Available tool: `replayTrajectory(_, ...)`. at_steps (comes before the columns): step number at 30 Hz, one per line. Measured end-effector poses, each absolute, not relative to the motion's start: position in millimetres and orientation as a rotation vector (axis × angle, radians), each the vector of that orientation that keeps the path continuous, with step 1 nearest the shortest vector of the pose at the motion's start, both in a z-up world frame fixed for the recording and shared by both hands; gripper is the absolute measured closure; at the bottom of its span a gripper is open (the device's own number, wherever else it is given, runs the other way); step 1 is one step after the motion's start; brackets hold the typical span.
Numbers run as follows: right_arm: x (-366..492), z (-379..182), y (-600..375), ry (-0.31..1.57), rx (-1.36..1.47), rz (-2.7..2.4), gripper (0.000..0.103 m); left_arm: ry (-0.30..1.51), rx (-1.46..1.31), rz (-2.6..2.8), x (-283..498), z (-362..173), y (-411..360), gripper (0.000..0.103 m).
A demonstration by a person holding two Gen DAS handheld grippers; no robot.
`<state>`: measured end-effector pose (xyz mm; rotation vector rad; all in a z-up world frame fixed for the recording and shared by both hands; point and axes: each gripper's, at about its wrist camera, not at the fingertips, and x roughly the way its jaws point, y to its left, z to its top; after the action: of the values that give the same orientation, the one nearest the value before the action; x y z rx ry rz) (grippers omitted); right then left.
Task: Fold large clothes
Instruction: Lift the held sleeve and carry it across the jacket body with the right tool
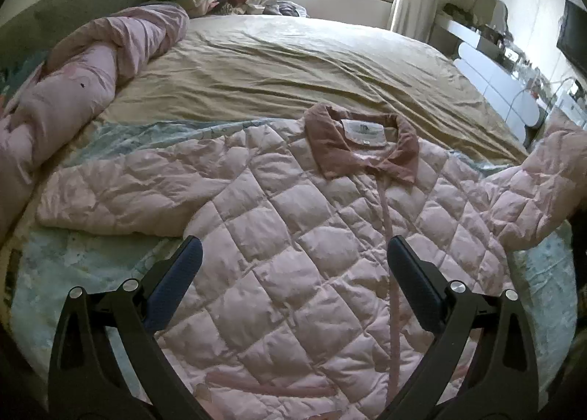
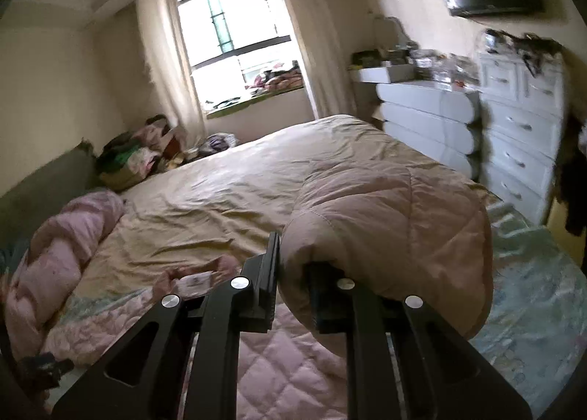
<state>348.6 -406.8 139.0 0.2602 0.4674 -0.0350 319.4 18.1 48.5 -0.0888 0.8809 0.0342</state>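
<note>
Jacket [image 1: 293,244] hem cut off at btm edge; dresser [image 2: 521,148] blurred; right tool [image 2: 293,273] fingertip under sleeve [image 2: 385,229].

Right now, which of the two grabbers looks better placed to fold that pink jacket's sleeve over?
Probably the right gripper: it is shut on the sleeve, lifted off the bed. The left gripper hangs open above the jacket, holding nothing.

Left tool [image 1: 293,258] spread wide, right tool [image 2: 293,266] clamped
</note>
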Motion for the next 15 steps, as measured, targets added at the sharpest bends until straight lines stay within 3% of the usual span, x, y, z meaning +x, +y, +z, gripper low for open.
replayTrajectory(7,360.7,136.6,-327.2,0.486,0.166,0.083,0.090,0.860,-0.125,0.026,316.7,61.2,44.7,0.009)
replayTrajectory(15,373.3,96.2,-244.7,0.573,0.069,0.210,0.089,0.847,-0.173,0.022,316.4,60.6,66.9,0.009)
